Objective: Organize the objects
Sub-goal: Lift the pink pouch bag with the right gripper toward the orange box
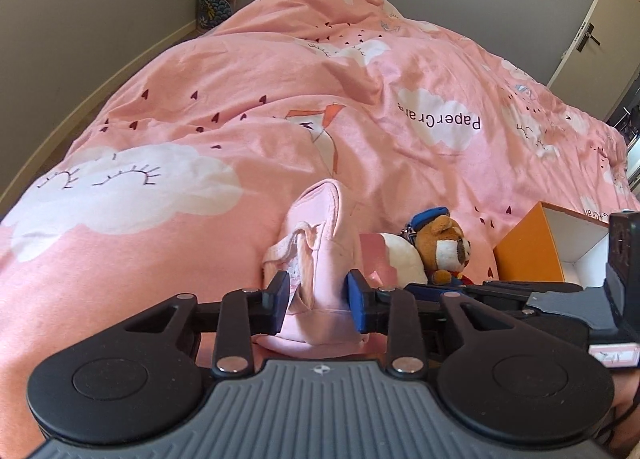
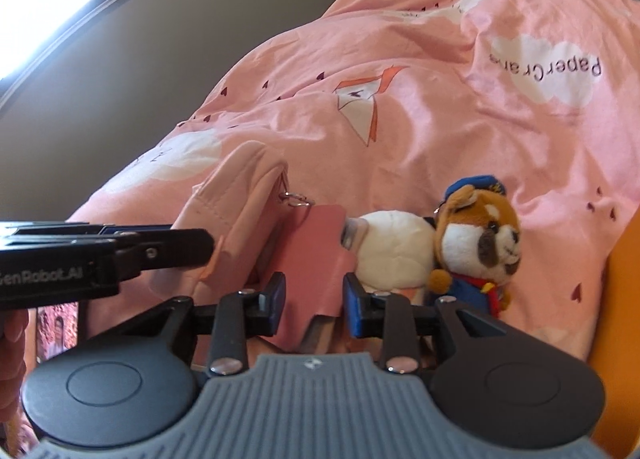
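Gripping a pink bag (image 1: 316, 259) in the left claw (image 1: 318, 299), pinching a pink wallet (image 2: 316, 259) in the right claw (image 2: 314, 305), both low over the bed (image 1: 280, 119). Probably early: stuffed bear (image 2: 476, 243) lying beside, orange box (image 1: 528, 255) apparently unfilled.

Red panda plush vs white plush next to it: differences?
The red panda plush is brown and white, with a face, blue cap and blue outfit; the white plush is plain, no face showing. The panda faces right; the white one lies rounded. Both rest touching on the pink duvet.
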Motion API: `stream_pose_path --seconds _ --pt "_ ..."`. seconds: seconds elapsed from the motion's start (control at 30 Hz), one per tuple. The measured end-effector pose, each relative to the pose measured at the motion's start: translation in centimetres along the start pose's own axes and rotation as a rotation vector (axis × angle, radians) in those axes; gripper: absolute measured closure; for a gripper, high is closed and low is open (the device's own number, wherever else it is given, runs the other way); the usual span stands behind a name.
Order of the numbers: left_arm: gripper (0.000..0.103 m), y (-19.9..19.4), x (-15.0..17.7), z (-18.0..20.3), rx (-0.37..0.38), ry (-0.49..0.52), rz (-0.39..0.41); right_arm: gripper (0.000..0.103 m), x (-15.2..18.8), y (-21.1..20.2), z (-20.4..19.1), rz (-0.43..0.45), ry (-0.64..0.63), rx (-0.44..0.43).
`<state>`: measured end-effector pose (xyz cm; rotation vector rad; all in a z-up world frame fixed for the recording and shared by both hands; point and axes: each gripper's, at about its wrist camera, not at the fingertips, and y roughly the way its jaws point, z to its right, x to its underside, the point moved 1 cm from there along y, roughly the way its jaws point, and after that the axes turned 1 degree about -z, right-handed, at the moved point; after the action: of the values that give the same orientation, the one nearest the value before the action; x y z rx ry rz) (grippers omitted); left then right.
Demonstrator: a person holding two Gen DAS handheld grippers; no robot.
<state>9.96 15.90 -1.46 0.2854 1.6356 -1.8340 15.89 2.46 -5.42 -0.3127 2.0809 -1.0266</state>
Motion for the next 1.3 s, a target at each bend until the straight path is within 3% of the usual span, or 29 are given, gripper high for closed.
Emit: stream_pose_path --seconds 0.1,0.27,0.33,0.4,0.43,0.63,0.8,0.83,0.9,0.97,1.03,1.1,1.3 --pt "0.067 -0.3 -0.2 -0.1 -0.018 0.013 0.009 0.058 0.0 1.4 0.6 -0.039 0.047 0.001" --pt "0.067 -0.3 -0.4 -0.4 -0.011 0.008 0.001 0.054 -0.3 2.7 1.2 -0.031 0.121 -0.048" --pt "0.067 -0.2 -0.4 -0.5 -0.011 0.009 -0.001 0.060 -0.2 2.6 1.1 -0.022 0.129 -0.038" --pt "0.067 -0.4 -0.4 -0.5 -0.019 0.020 0.002 0.076 -0.2 2.1 1.0 -0.008 0.121 -0.019" --pt "0.067 -0.5 -0.5 -0.4 -0.028 0.029 0.005 0.078 -0.2 1.8 1.1 -0.001 0.131 -0.035" --pt "0.068 -0.6 -1.0 0.3 -0.068 0.094 0.010 0.076 -0.8 0.5 0.4 0.046 0.170 -0.165" --pt "0.067 -0.7 -1.4 0.1 -0.090 0.107 0.012 0.068 -1.4 2.0 0.0 0.038 0.169 -0.120" --pt "0.067 -0.7 -1.5 0.1 -0.099 0.113 0.013 0.069 -1.5 2.3 0.1 0.032 0.183 -0.112" --pt "0.066 -0.8 -1.8 0.2 -0.108 0.124 0.010 0.080 -1.4 2.7 0.5 0.023 0.219 -0.131" --pt "0.066 -0.9 -2.2 0.4 -0.108 0.134 0.009 0.081 -1.4 2.6 0.3 0.023 0.228 -0.152" --pt "0.061 -1.0 -2.7 0.5 -0.096 0.137 0.001 0.081 -1.3 2.4 -0.4 0.031 0.200 -0.140" --pt "0.043 -0.9 -3.3 0.6 -0.071 0.129 -0.018 0.081 -1.2 2.3 -0.9 0.034 0.176 -0.126" --pt "0.042 1.0 -4.0 1.1 -0.068 0.139 -0.070 0.081 -1.0 2.0 -1.6 0.046 0.131 -0.107"
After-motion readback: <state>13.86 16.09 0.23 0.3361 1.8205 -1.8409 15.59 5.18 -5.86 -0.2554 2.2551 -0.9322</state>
